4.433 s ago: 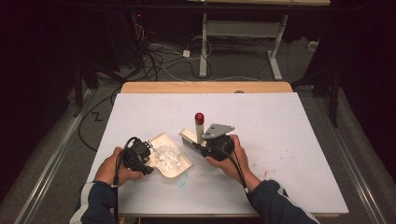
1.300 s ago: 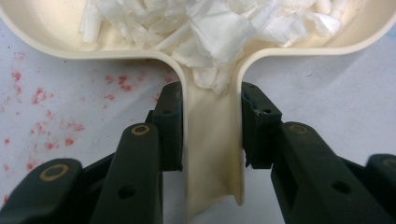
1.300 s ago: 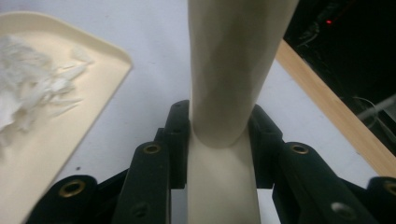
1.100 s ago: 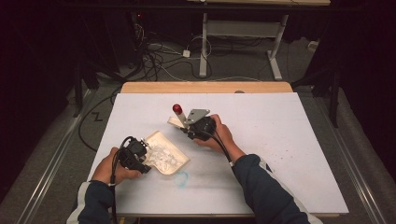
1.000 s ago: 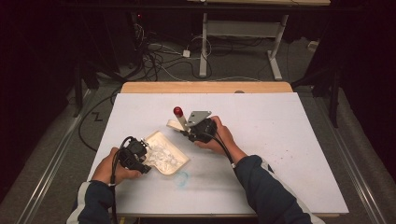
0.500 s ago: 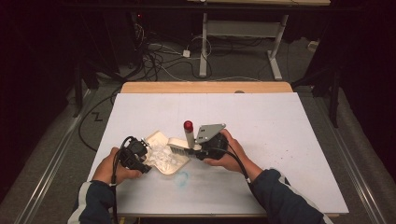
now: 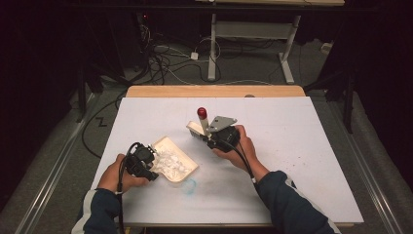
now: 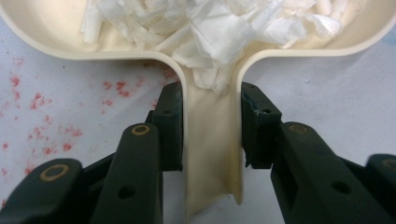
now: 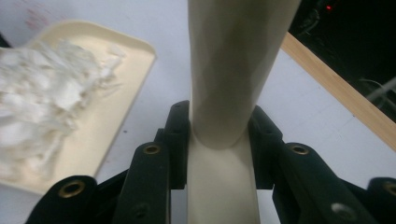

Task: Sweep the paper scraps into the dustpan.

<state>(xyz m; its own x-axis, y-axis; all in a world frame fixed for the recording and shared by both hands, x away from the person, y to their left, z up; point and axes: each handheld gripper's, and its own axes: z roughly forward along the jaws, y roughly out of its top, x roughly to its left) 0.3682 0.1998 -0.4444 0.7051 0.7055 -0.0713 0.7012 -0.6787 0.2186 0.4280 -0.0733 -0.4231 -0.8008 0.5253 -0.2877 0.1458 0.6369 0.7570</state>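
High view, left hand-held gripper [image 7: 146, 161]: held low at the worktop's [image 7: 292, 146] near left, forearm in a dark sleeve coming up from the bottom edge; it grips the handle end of a cream dustpan [image 7: 181, 171] lying flat.
High view, dustpan load: a heap of white paper scraps [image 7: 170, 162] sits in the pan.
High view, right hand-held gripper [image 7: 214, 139]: near the worktop's middle, wrist cocked, grey plate on top; it holds a cream hand brush [image 7: 200, 127] whose red-tipped handle stands upward, the head just beyond the dustpan.
High view, worktop mark: a faint blue ring [image 7: 189, 185] lies just near of the pan.
Left gripper view, jaws: closed against both sides of the dustpan's [image 8: 212, 140] narrow cream handle; scraps [image 8: 219, 32] spill into the neck.
Left gripper view, surface: red speckles [image 8: 42, 121] dot the white worktop [image 8: 327, 84] at left.
Right gripper view, jaws: clamped on the brush's [image 9: 233, 70] thick cream handle, which rises out of the top edge.
Right gripper view, background: the dustpan [image 9: 116, 93] with its scraps [image 9: 42, 93] lies at left; the worktop's [image 9: 299, 121] wooden edge runs at right.
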